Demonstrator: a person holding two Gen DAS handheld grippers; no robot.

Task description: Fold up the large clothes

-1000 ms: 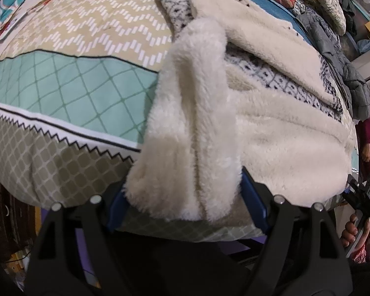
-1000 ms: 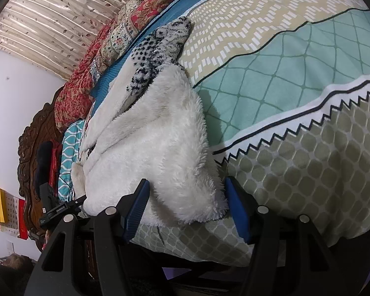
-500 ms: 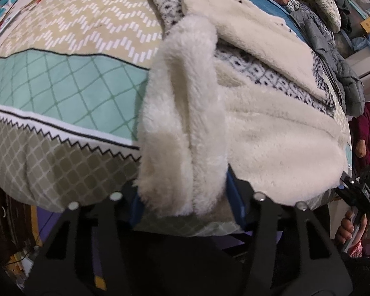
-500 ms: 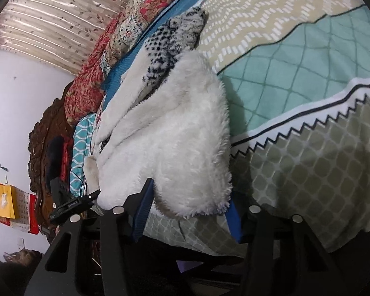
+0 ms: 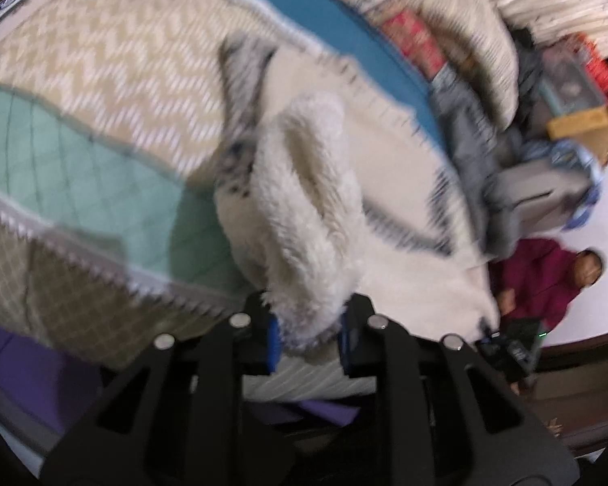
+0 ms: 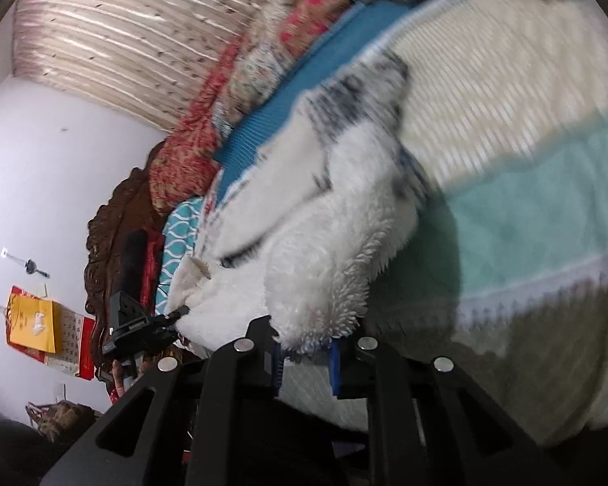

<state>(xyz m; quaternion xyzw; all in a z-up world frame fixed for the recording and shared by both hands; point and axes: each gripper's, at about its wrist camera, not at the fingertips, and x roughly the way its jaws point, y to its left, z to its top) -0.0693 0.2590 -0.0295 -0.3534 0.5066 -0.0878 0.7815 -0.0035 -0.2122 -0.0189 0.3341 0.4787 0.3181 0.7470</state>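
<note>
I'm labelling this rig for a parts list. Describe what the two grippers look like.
Both look alike. The left gripper and the right gripper each have a matte black frame with angular cut-outs, round silver pin heads on the linkage arms, and blue pads on the inner faces of the fingers. No cables or markings show.

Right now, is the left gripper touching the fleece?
Touching. The left wrist view shows the left gripper with its blue pads closed on a bunched fold of the white fleece, which fills the space between them.
</note>
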